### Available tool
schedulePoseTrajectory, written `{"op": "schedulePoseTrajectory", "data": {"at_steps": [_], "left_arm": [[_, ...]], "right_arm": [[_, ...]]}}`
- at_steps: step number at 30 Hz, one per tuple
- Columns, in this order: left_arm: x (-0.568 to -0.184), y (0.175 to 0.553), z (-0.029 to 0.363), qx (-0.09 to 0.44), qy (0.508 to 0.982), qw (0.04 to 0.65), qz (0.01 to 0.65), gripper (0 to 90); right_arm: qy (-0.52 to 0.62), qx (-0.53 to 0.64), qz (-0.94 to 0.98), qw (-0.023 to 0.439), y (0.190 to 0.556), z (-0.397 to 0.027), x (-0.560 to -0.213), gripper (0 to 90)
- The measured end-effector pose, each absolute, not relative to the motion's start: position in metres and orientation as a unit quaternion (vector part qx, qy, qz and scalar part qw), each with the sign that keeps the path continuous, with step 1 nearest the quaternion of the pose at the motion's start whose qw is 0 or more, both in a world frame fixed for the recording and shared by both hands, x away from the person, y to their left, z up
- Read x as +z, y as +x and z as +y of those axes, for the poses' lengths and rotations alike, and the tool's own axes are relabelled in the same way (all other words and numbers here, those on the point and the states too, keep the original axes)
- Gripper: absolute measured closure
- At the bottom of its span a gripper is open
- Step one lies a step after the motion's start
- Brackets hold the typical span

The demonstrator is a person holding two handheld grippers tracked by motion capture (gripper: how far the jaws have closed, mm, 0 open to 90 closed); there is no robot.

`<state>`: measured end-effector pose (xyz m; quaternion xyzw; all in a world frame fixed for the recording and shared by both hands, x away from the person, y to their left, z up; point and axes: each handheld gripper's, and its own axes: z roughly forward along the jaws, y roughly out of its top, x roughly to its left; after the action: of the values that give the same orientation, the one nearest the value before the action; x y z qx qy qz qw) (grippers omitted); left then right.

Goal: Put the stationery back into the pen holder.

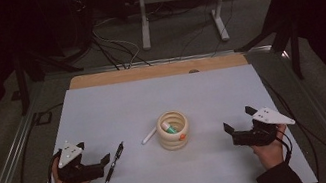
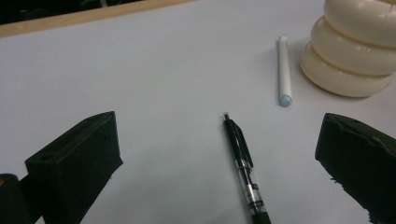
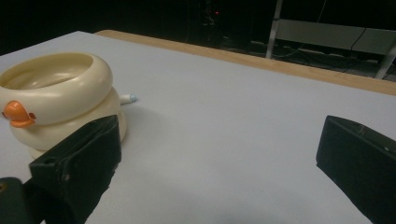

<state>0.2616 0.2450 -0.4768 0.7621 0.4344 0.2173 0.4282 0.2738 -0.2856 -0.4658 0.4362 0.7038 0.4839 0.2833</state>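
The black pen [image 2: 244,163] lies on the counter [image 1: 117,104] between the left gripper's [image 1: 96,160] spread fingers [image 2: 79,163], untouched. The right gripper's [image 1: 236,126] fingers [image 3: 79,168] also stand apart, empty.

Black tools [image 1: 104,163], grey plates, seemingly dark sleeves.

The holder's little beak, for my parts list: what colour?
Orange, on the cream holder; clearest in the right gripper view.

A black click pen [image 2: 243,161] with a clear barrel lies flat on the white table, just ahead of my left claw. Beyond it, well apart, a white marker [image 2: 284,71] lies flat beside a cream ringed duck-shaped holder [image 2: 355,46], standing upright.
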Motion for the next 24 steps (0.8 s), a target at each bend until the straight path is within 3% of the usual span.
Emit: {"op": "schedulePoseTrajectory", "data": {"at_steps": [24], "left_arm": [[-0.5,0.26,0.225,0.158,0.815,0.366,0.42,0.5]], "right_arm": [[0.437,0.484,0.703,0.285,0.273,-0.285,-0.466,0.1]]}}
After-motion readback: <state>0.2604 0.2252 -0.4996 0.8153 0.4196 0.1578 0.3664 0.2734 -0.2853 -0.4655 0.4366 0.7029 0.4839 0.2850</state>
